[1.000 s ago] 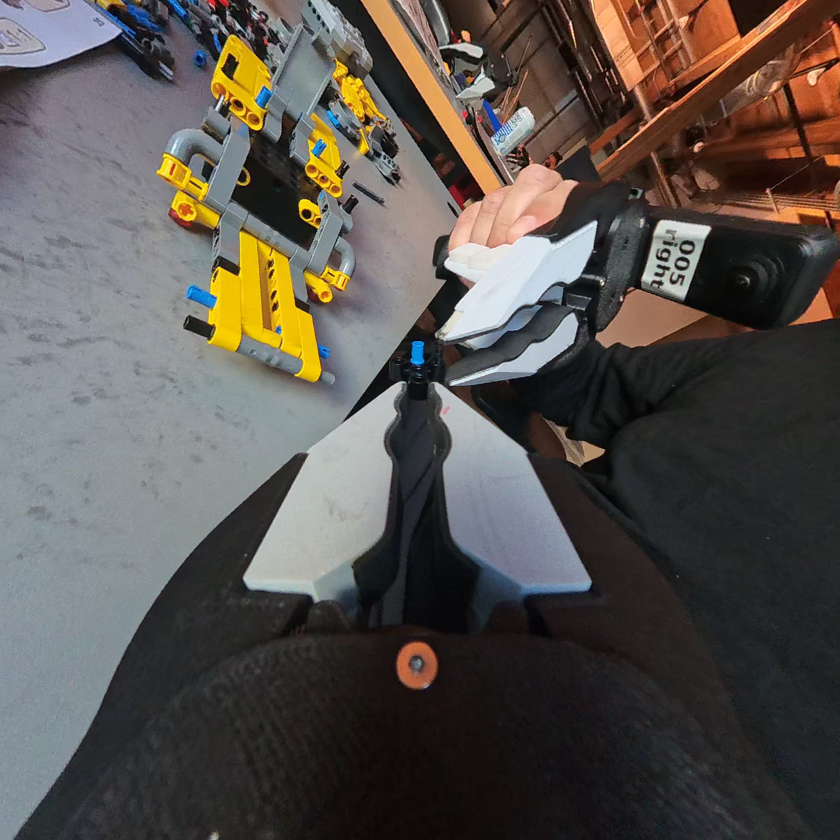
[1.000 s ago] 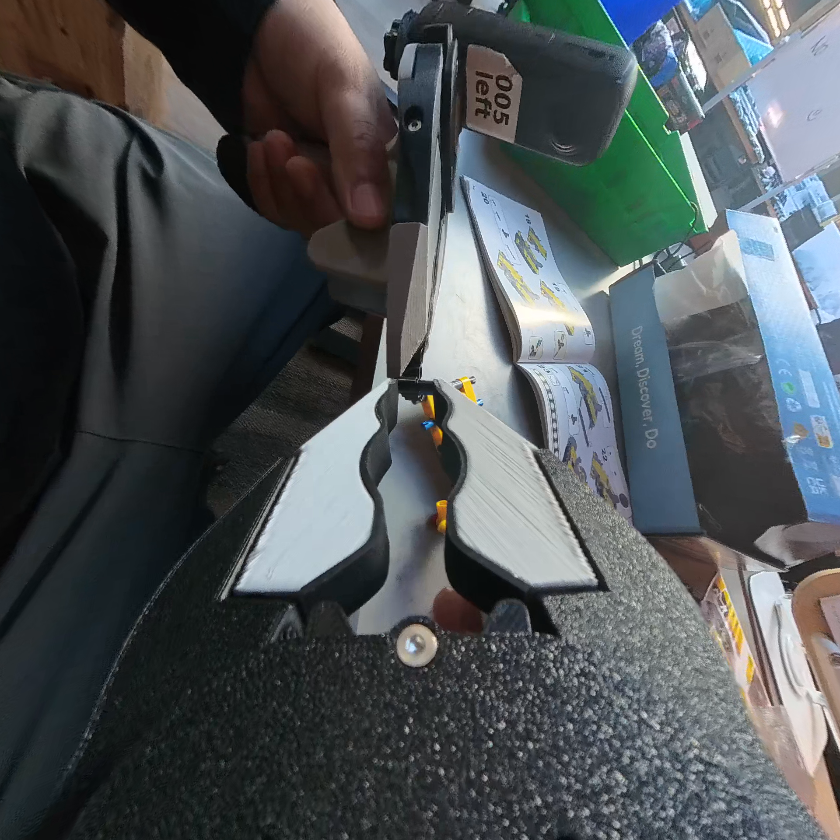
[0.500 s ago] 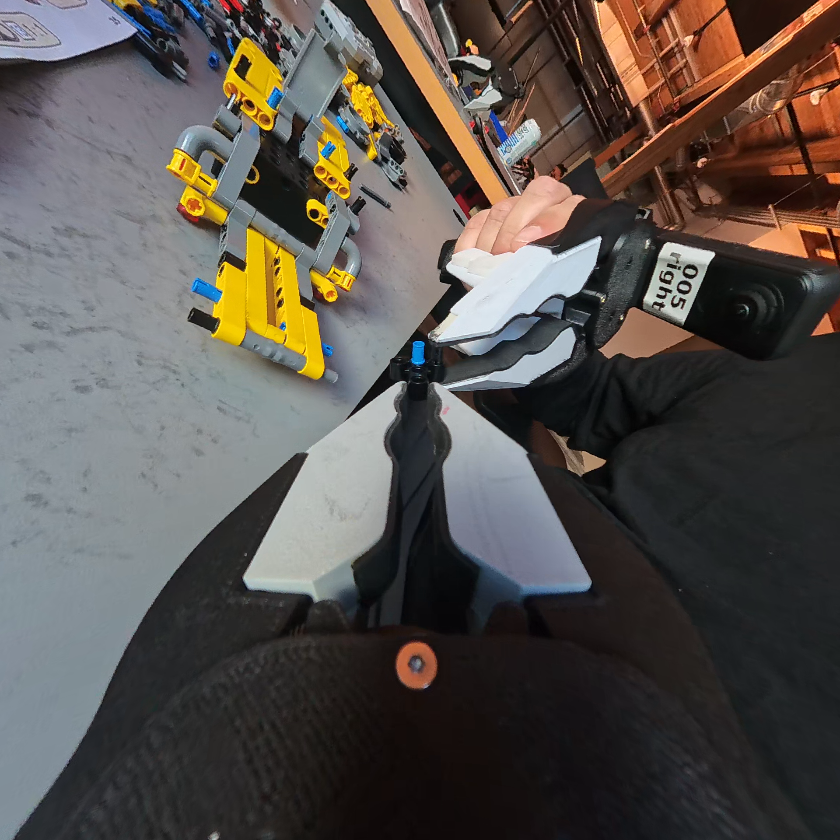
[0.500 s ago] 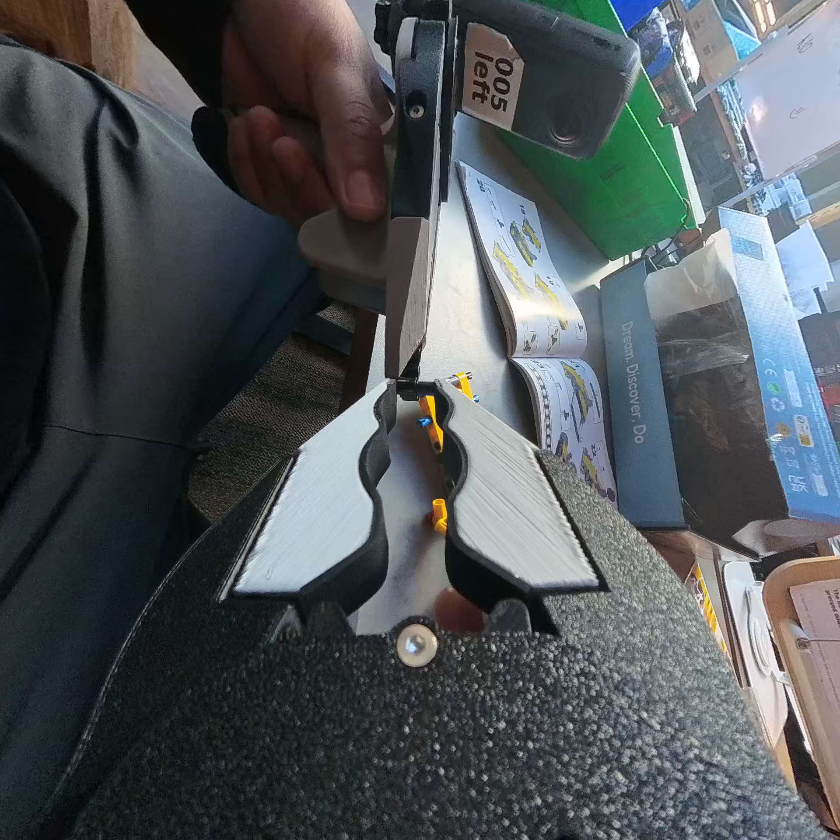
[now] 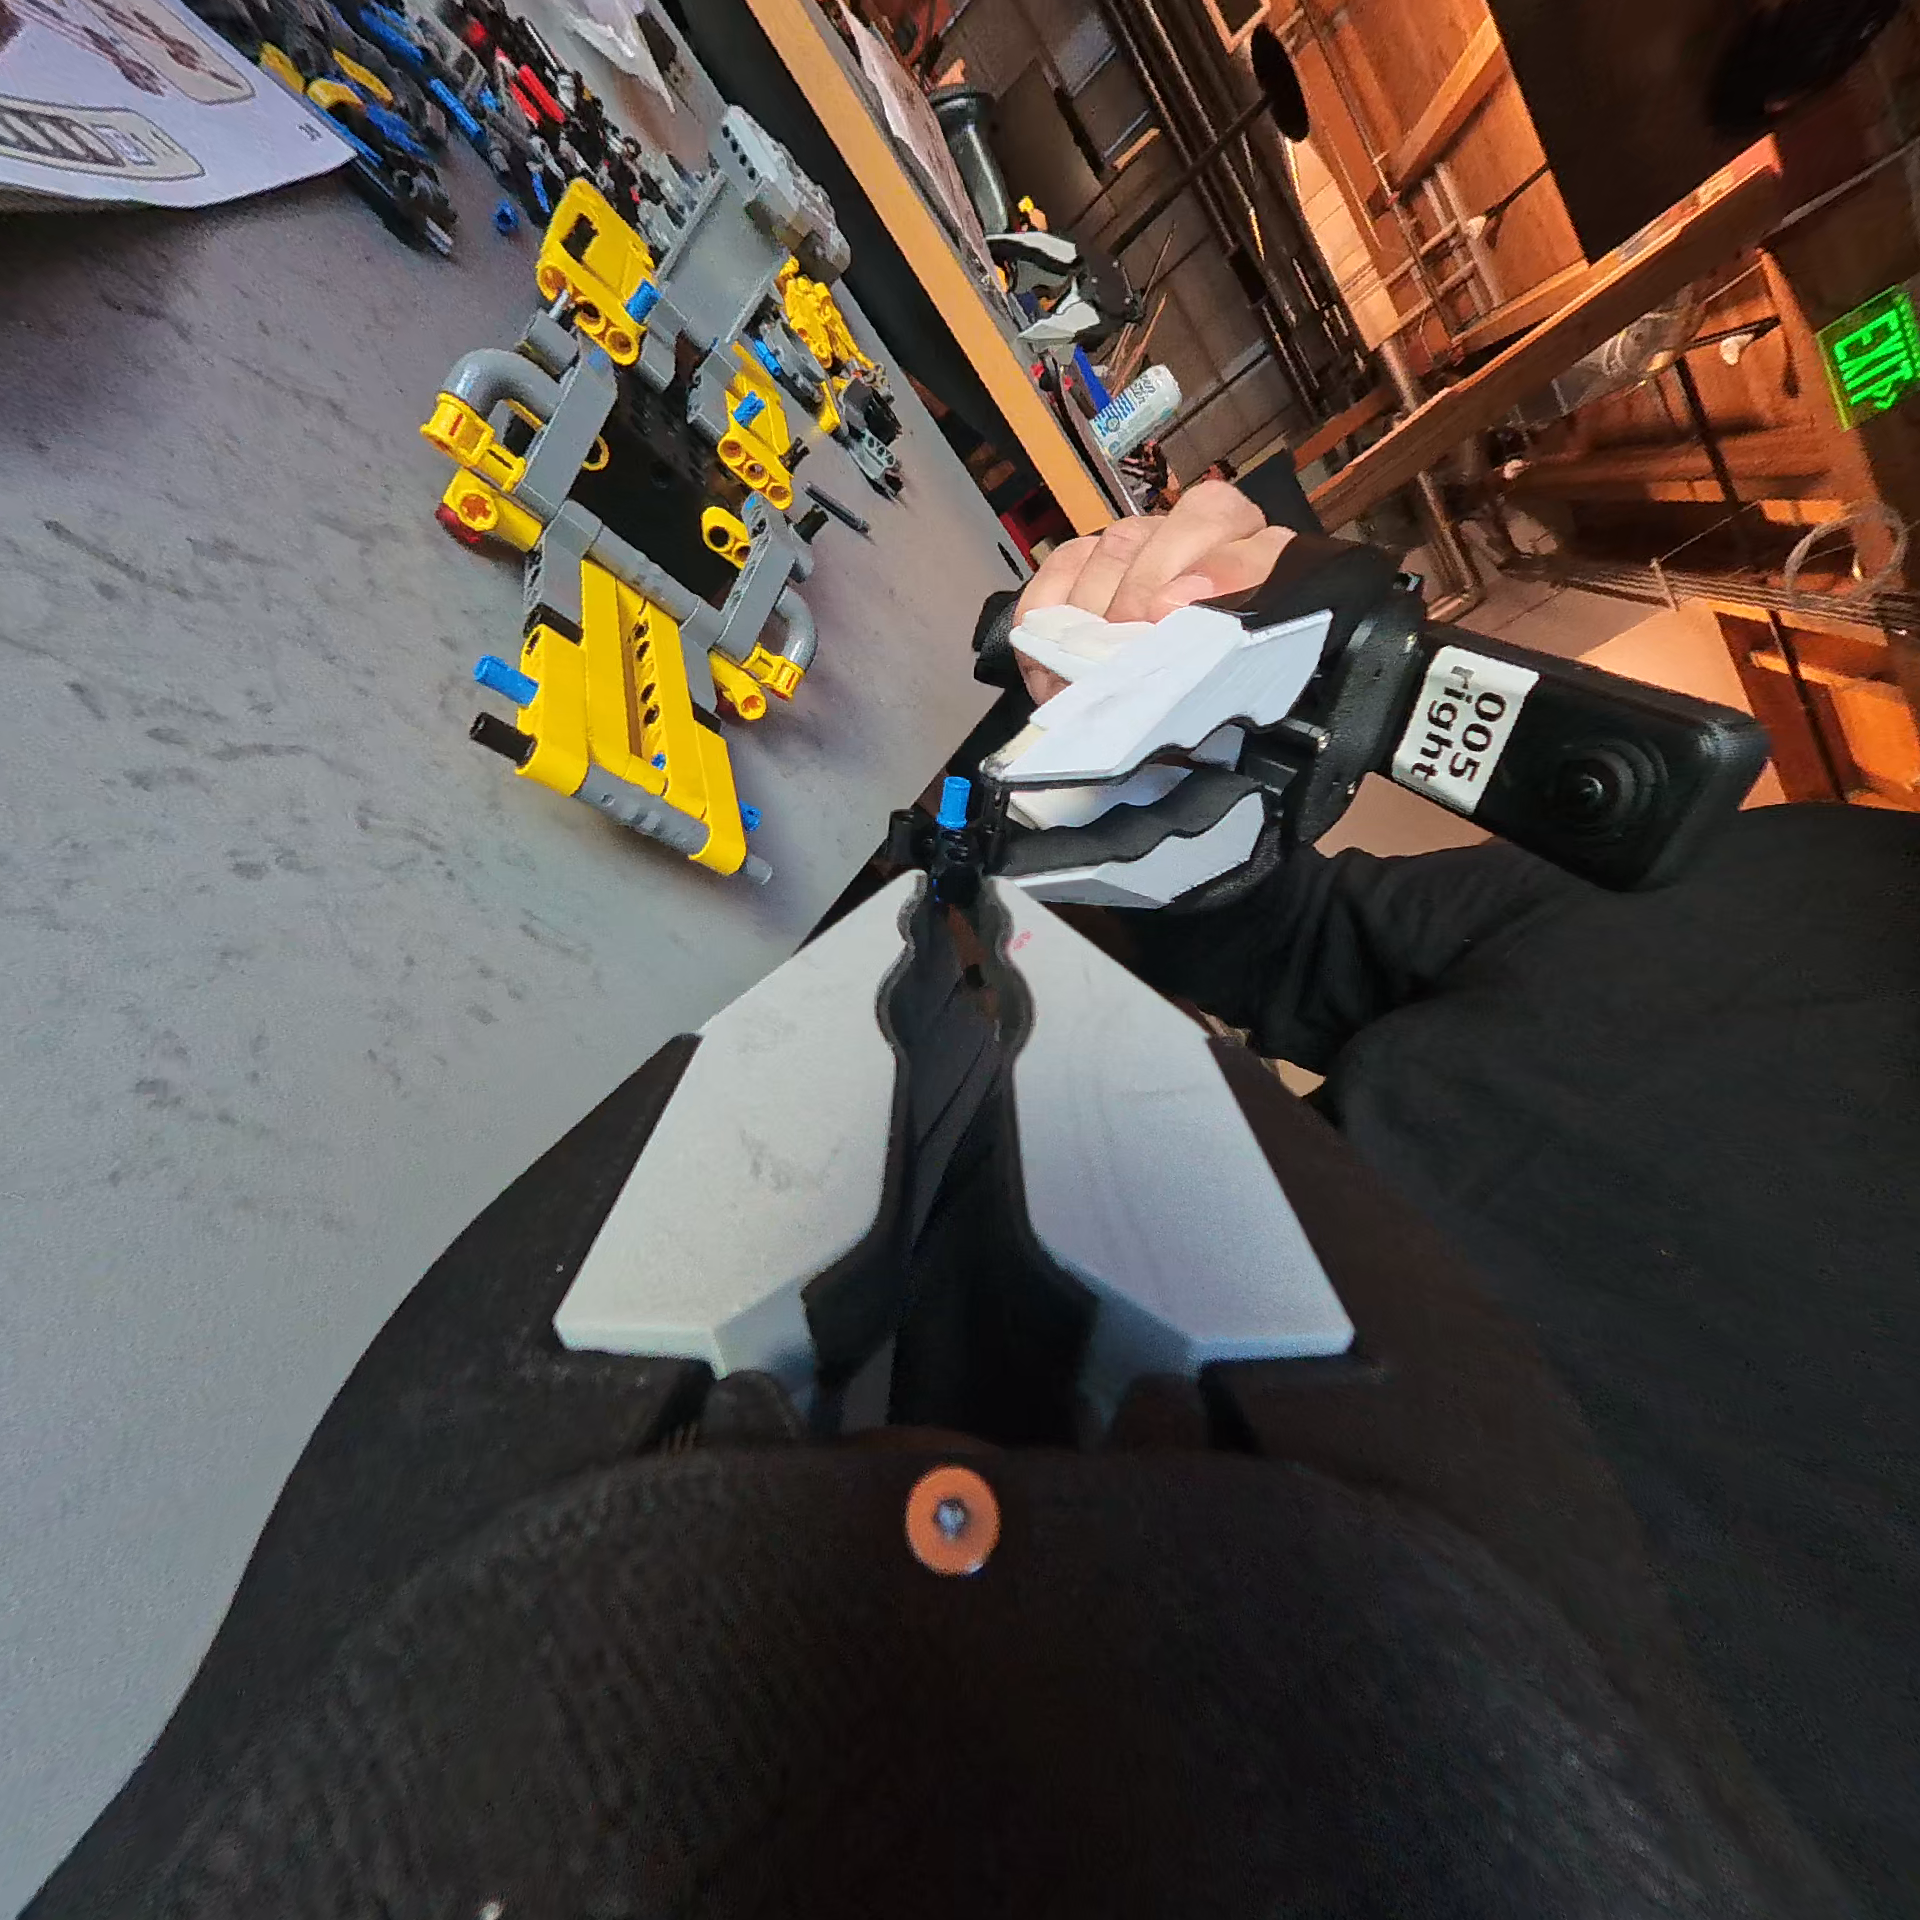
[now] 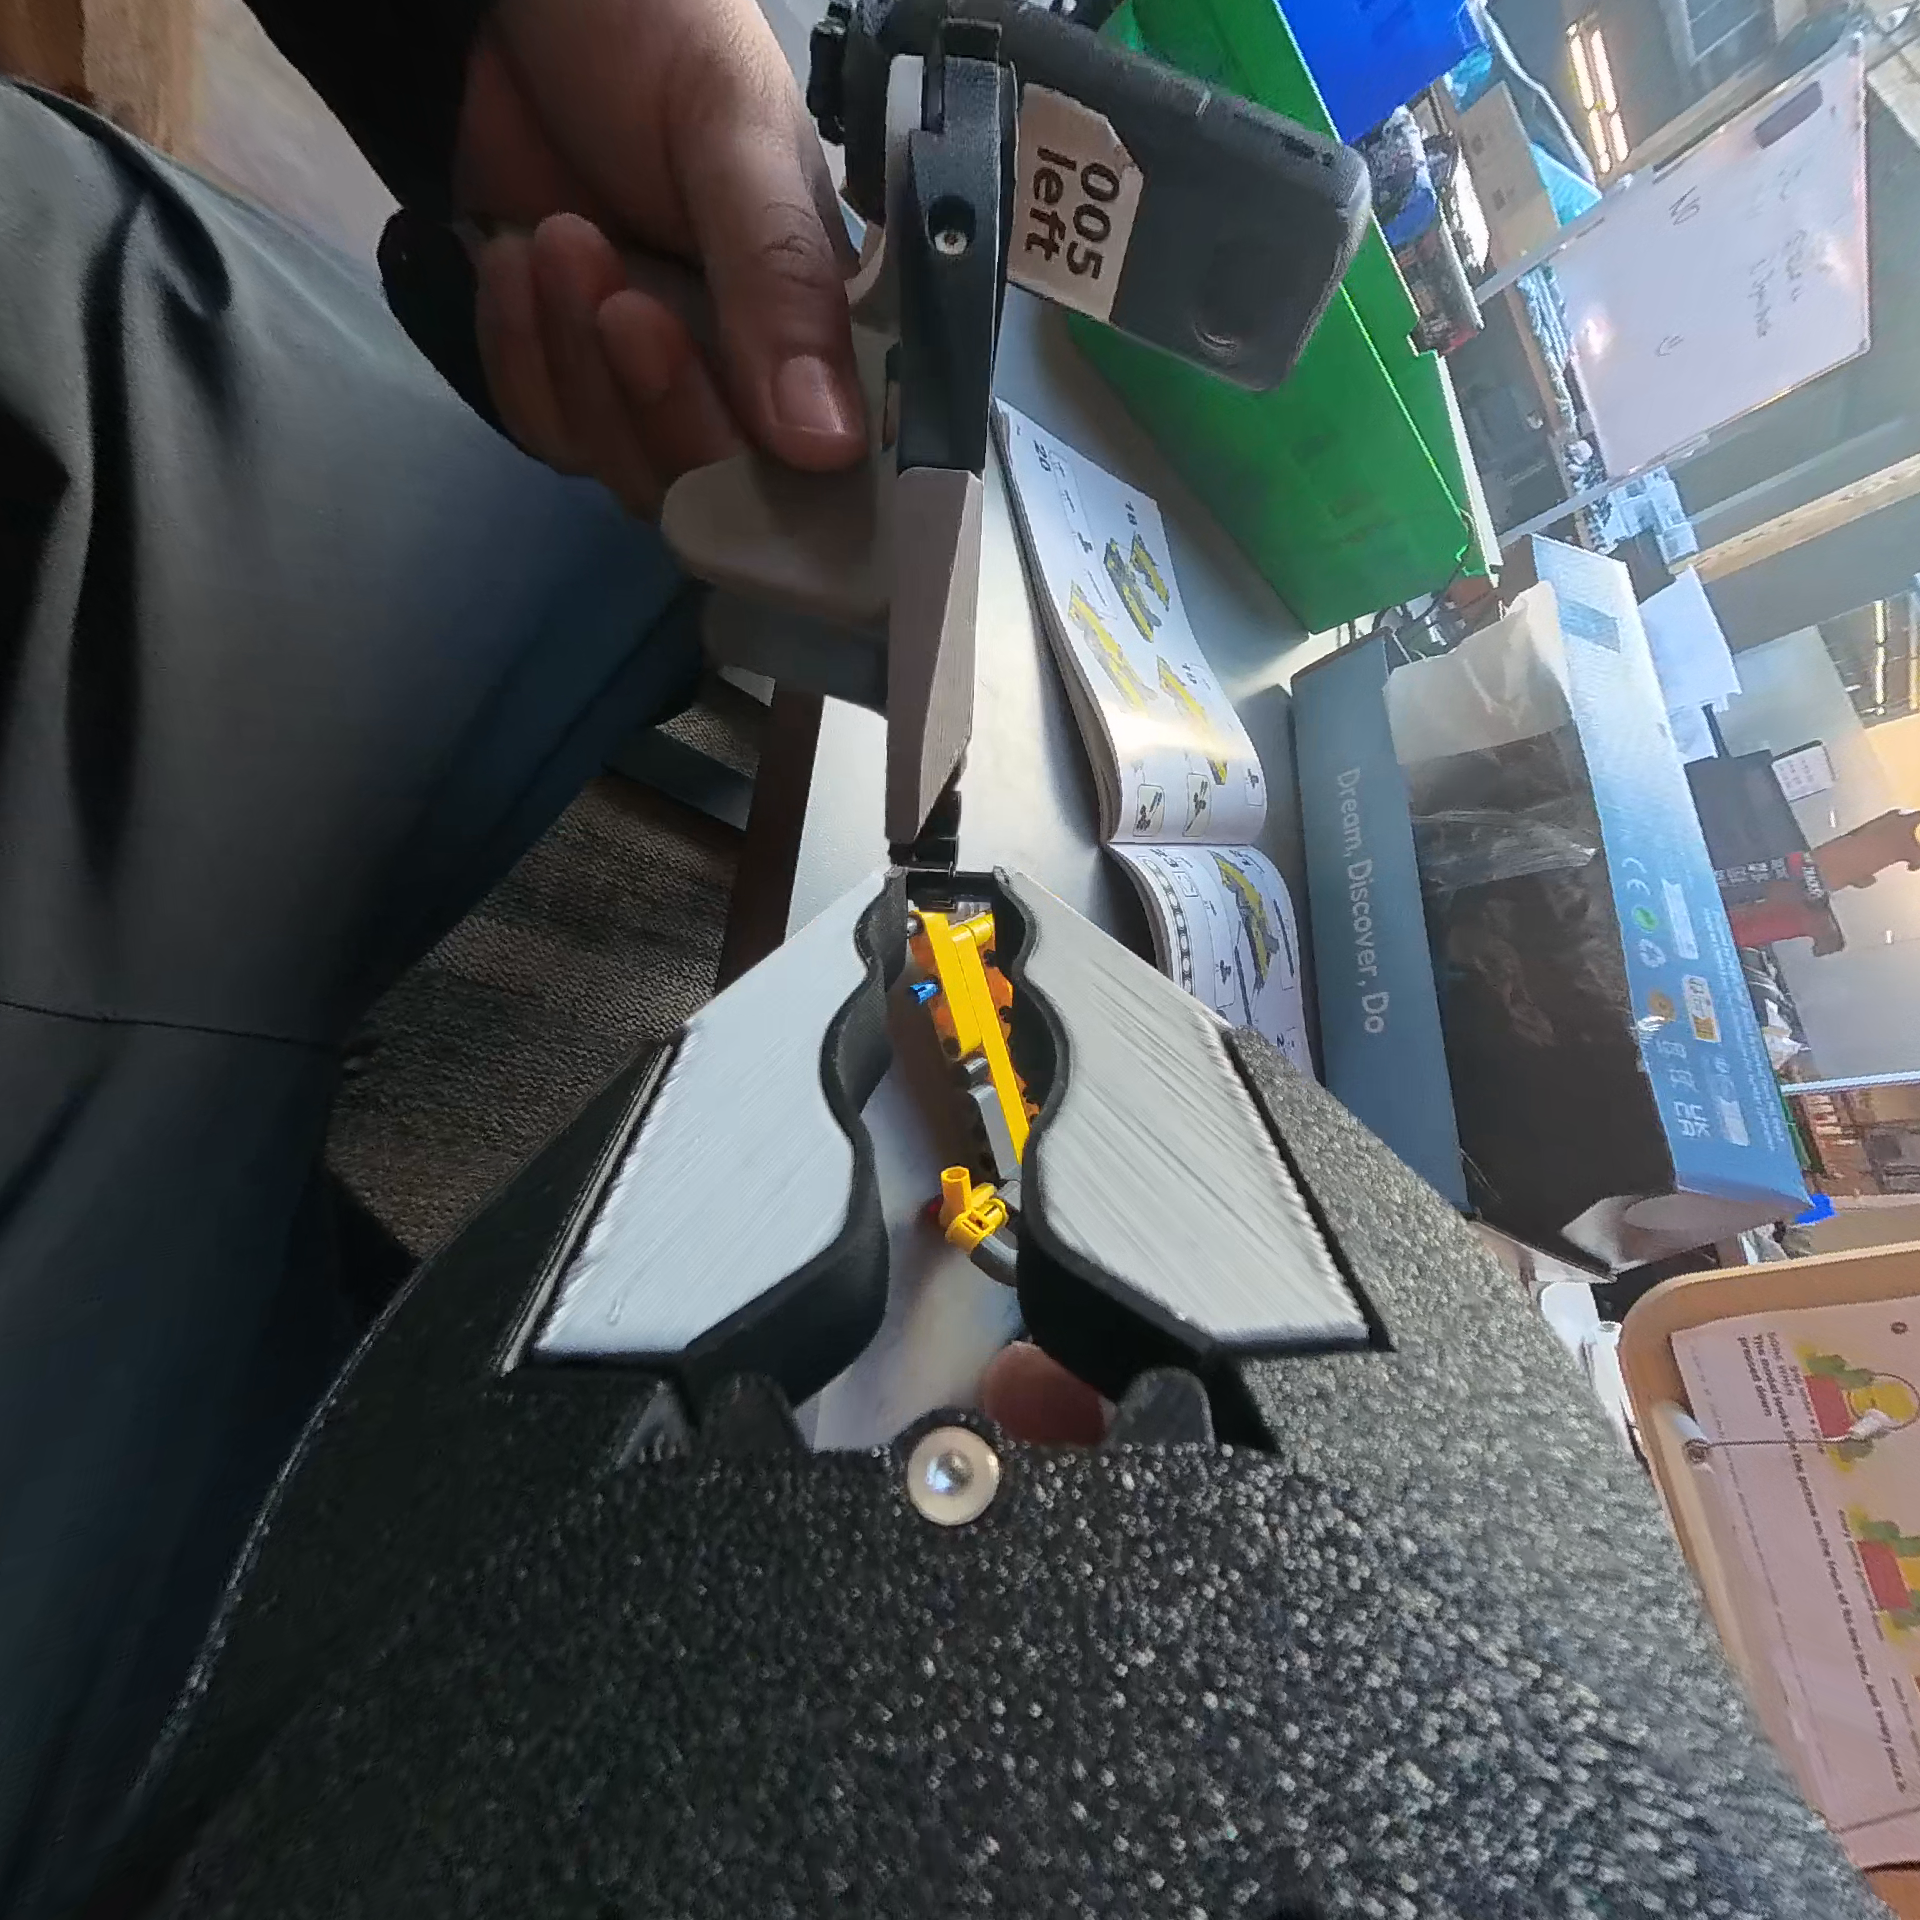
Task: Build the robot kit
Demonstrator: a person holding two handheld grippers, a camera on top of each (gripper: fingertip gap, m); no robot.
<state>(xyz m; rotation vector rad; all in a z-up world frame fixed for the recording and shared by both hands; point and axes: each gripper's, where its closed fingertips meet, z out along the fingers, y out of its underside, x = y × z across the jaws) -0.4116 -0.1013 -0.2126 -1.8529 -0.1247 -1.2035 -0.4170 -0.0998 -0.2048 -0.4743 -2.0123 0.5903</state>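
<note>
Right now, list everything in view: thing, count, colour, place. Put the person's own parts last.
small connector piece: one, black with a blue pin, pinched at the left gripper's tips, over the table edge
brick model: one, yellow, grey and black, lying on the grey table
loose brick parts: many, blue, black, red and yellow, far end of the table
instruction booklet: one, open, white pages, on the table beyond the grippers
box: one, blue, opened, beside the booklet
bin: one, green, behind the booklet
left gripper: one, grey fingers, shut on the connector
right gripper: one, open, tips around the connector's other side
hands: two, one on each gripper handle
</note>
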